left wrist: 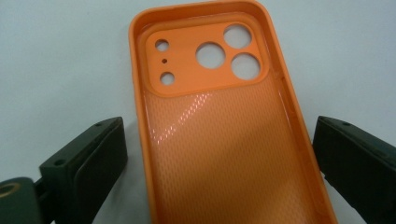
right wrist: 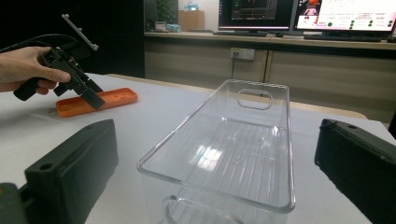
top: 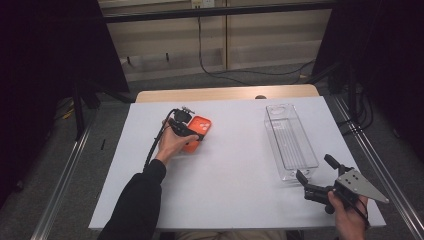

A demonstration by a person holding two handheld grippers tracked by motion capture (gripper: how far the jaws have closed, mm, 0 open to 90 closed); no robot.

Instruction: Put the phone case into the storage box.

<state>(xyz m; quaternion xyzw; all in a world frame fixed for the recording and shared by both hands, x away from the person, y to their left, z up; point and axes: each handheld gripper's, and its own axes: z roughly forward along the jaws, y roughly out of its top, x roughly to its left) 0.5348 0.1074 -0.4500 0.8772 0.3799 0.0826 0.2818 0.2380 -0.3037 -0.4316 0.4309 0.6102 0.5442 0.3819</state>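
Right now your left gripper sits over the orange phone case on the left part of the white table. Your left hand grips its handle, and the black cable trails back along your dark sleeve. In the left gripper view the jaws stand wide apart, one on each long side of the case, with a sliver of table showing between each jaw and the case's edge, so nothing is clamped. The case lies flat with its hollow inside facing up and its camera cutouts at the end farthest from the gripper.

Moving right, the clear plastic bin stands upright and empty, well apart from the case, its long axis running away from you.

At the far right, your right gripper is held in your right hand just off the bin's near end. Its jaws are spread apart too, holding nothing, and in the right gripper view they frame the bin's near wall.
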